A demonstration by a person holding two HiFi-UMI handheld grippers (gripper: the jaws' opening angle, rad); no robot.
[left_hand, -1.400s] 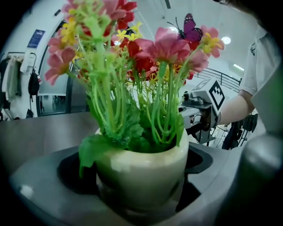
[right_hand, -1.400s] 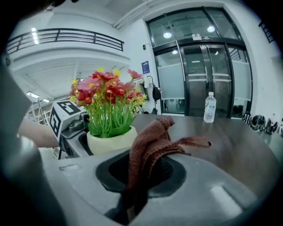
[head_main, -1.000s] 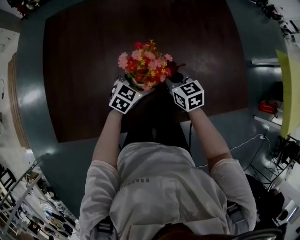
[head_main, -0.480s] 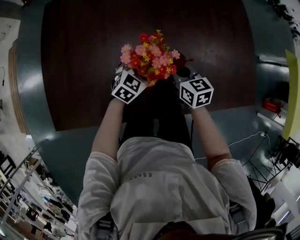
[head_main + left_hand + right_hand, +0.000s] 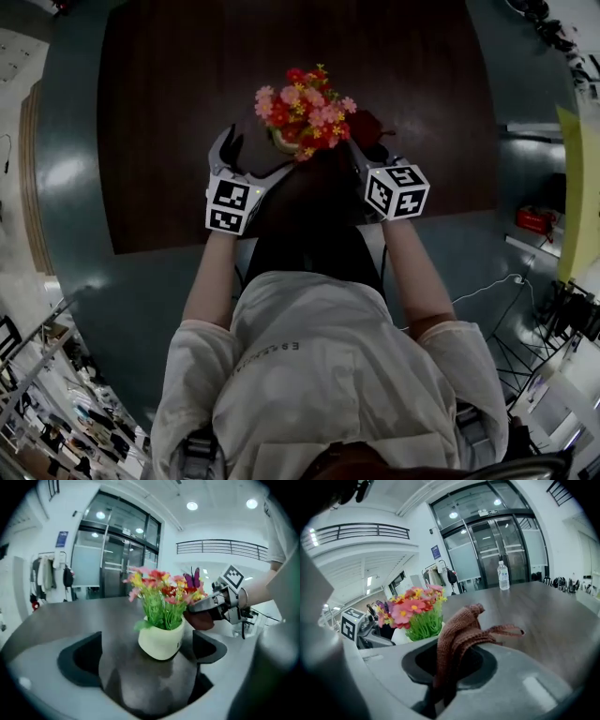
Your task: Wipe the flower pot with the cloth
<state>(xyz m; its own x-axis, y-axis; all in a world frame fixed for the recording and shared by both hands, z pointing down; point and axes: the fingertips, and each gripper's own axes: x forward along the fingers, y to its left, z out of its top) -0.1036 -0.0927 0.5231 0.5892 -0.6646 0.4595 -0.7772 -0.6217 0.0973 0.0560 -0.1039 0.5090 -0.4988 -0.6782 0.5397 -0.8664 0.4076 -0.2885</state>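
Here the flower pot (image 5: pixel 161 641), pale and round with a bunch of red, pink and yellow flowers (image 5: pixel 305 105) standing upright in it, sits on the dark tabletop (image 5: pixel 159 84) directly in front of the person, with a gripper on either side of it. The left gripper (image 5: pixel 251 157) has its jaws spread wide and holds nothing; in the left gripper view the pot stands straight ahead, centred on the gap and just past the jaw tips. The right gripper (image 5: pixel 197 609) is clamped on the cloth (image 5: pixel 461 632), a reddish-brown knitted piece that bunches up out of its jaws, with one loose strand trailing to the side. From that gripper the pot lies to its left and slightly forward, close by, so the cloth hangs at the pot's right flank, up near the rim. Whether the cloth actually rests on the pot wall or sits just off it is hard to say, since the blooms cover the spot from above and the side views are blurred there. As I read it, the wipe turns on that sideways gap. The right gripper needs to carry the cloth leftwards onto the curved wall, while the left one is placed to close on the opposite side and steady the pot. A water bottle (image 5: pixel 502 576) stands far back on the tabletop, well clear of all this.
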